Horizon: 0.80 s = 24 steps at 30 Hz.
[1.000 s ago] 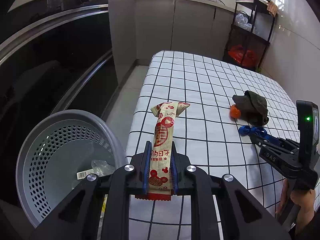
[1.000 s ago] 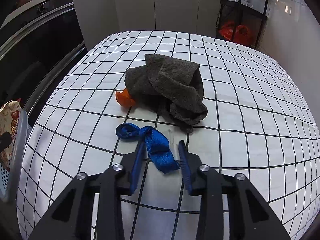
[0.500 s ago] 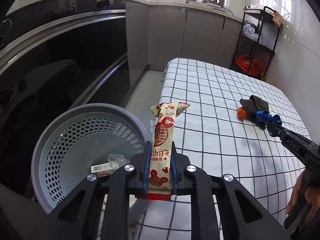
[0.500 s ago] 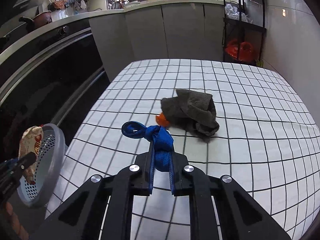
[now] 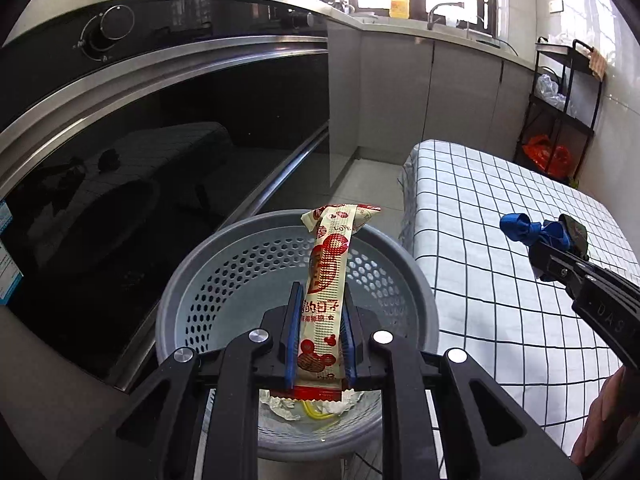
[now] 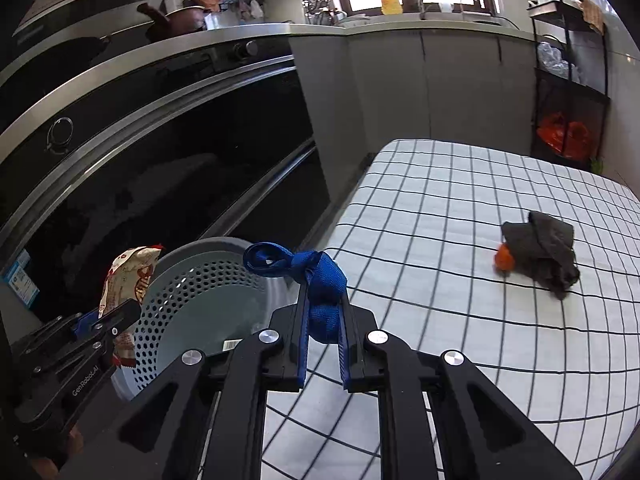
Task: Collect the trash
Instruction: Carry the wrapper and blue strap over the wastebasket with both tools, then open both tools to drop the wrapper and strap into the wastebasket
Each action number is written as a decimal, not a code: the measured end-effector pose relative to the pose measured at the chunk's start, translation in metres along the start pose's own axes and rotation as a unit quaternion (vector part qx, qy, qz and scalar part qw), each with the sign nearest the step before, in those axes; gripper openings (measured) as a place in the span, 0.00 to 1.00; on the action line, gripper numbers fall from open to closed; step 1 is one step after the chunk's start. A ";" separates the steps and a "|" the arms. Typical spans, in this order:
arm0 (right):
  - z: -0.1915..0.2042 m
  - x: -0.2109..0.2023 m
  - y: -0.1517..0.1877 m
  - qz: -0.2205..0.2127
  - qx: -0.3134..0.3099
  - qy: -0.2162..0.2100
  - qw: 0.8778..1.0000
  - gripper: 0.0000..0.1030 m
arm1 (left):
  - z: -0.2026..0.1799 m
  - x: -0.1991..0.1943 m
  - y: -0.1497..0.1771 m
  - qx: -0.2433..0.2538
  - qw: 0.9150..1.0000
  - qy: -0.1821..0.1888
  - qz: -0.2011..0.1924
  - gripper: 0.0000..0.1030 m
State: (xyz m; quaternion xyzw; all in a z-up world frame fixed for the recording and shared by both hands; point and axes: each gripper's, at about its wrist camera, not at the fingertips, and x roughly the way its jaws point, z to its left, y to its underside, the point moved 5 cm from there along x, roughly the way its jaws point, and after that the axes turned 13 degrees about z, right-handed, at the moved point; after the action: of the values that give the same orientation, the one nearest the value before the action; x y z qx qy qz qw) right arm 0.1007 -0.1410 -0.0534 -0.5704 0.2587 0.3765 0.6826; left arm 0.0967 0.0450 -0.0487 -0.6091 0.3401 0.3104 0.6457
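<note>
My left gripper (image 5: pixel 320 312) is shut on a cream and red snack wrapper (image 5: pixel 326 280) and holds it upright over the grey perforated bin (image 5: pixel 240 280). The wrapper also shows in the right wrist view (image 6: pixel 128 276). My right gripper (image 6: pixel 323 320) is shut on a knotted blue ribbon (image 6: pixel 316 276) and holds it above the table's left edge, beside the bin (image 6: pixel 200 300). The ribbon also shows in the left wrist view (image 5: pixel 532 232). Crumpled paper and a yellow strip (image 5: pixel 316 406) lie in the bin.
A dark grey cloth (image 6: pixel 544 248) with an orange piece (image 6: pixel 505 258) beside it lies on the checked tablecloth (image 6: pixel 440 208). A black oven front (image 5: pixel 140 140) stands left of the bin. A black shelf rack (image 6: pixel 572 92) with an orange bag stands at the back right.
My left gripper has carried the wrapper from the table to over the bin. My right gripper closed on the blue ribbon, lifted it and moved it left toward the bin.
</note>
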 end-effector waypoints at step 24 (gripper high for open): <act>0.095 0.079 0.000 0.081 -0.080 -0.039 0.993 0.12 | 0.069 0.041 0.013 -0.062 0.996 -0.012 0.060 0.20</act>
State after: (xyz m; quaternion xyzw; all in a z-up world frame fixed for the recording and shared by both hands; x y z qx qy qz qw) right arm 0.1398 -0.0314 -0.0945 -0.5852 0.2469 0.4721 0.6113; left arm 0.1143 0.1146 -0.0881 -0.6228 0.3484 0.3760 0.5910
